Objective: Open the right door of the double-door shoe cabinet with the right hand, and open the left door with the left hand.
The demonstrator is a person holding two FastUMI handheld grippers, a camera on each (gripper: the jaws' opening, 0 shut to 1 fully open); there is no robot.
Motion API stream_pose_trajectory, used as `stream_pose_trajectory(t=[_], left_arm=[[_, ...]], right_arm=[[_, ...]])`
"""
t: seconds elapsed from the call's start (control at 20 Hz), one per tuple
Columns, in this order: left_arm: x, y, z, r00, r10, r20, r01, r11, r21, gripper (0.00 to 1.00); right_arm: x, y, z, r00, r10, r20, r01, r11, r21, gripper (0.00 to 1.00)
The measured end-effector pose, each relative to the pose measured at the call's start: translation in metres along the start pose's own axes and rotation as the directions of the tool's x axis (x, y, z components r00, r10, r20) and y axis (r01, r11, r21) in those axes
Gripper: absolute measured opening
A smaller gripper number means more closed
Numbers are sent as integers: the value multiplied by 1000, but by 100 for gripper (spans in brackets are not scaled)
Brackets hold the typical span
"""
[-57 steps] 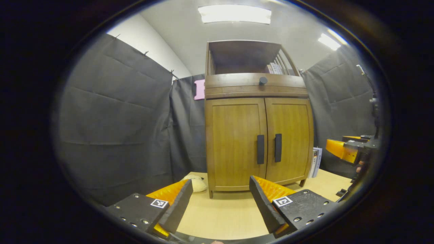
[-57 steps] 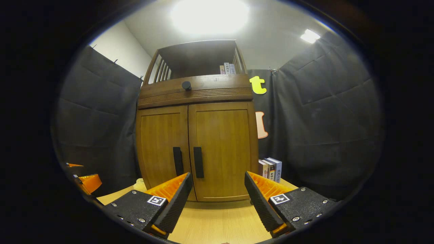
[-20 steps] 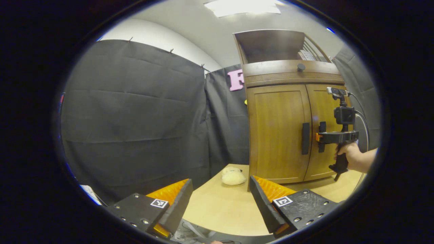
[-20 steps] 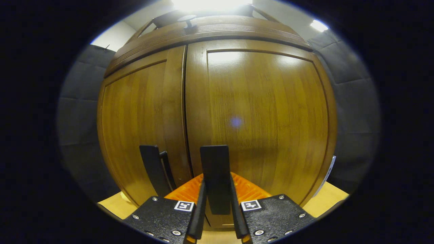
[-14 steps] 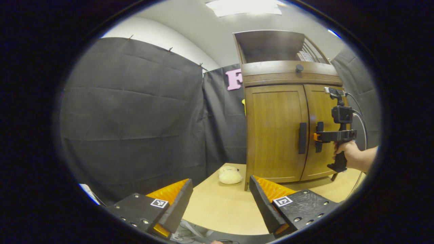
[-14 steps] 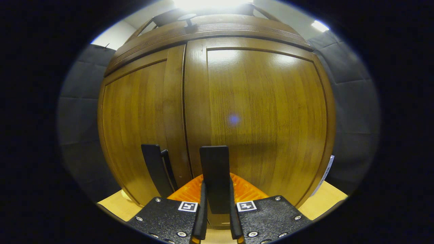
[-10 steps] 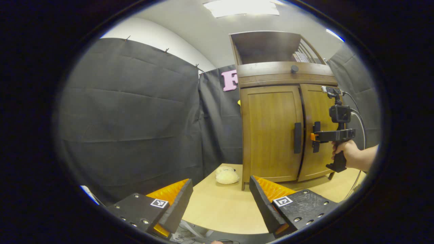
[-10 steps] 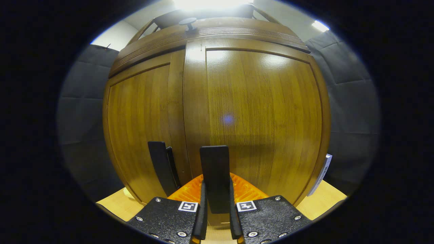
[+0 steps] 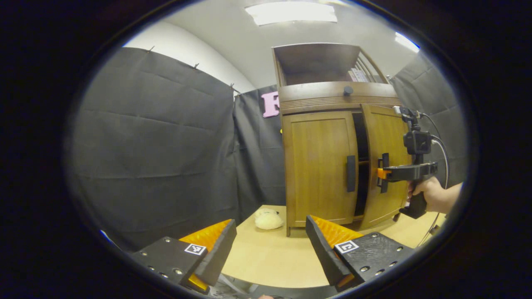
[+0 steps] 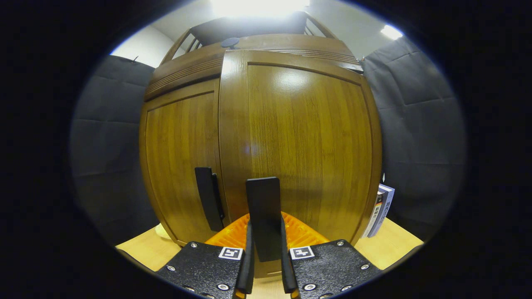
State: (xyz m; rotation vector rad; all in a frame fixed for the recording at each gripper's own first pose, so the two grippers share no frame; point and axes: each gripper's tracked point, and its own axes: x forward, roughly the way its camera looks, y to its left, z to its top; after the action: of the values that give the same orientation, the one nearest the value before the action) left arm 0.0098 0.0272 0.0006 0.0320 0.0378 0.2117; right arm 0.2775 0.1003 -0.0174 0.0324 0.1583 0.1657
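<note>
The shoe cabinet [image 9: 328, 166] stands toward the far edge of the counter [image 9: 270, 257]. Its right door [image 10: 299, 145] is swung partly out, a dark gap beside the shut left door [image 9: 320, 166]. The right door's handle [image 10: 263, 216] sits between the fingers of the right claw [image 10: 265, 265], which is clamped on it; a hand [image 9: 428, 193] holds that claw. The left handle [image 9: 351, 173] is untouched. The left claw [image 9: 270, 249] hangs well back over the counter's near edge, fingers spread apart, holding nothing. A pale plush toy [image 9: 268, 220] lies beside the cabinet's left foot; books [image 10: 380, 209] stand at its right side.
</note>
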Motion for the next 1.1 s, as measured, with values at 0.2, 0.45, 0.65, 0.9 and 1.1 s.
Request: stream_pose_trajectory(t=[0.2,0.45,0.65,0.9,1.1], left_arm=[[-1,-2,2,1000,-25,13,25,1000,4,96],[-2,-6,5,998,-53,24,53,999,8,100],[-1,-9,7,996,-86,36,86,996,9,96],[4,-12,7,991,-125,43,125,992,7,96],[4,-14,9,987,-156,45,156,988,7,100]], right_arm=[[-4,-4,10,1000,-5,-5,5,1000,9,27],[-9,-8,21,1000,-8,-3,8,1000,10,27],[-6,-13,28,1000,-13,-6,13,1000,26,27],[-15,-20,29,999,-32,11,32,999,36,26],[-23,-23,28,999,-40,13,39,999,38,26]])
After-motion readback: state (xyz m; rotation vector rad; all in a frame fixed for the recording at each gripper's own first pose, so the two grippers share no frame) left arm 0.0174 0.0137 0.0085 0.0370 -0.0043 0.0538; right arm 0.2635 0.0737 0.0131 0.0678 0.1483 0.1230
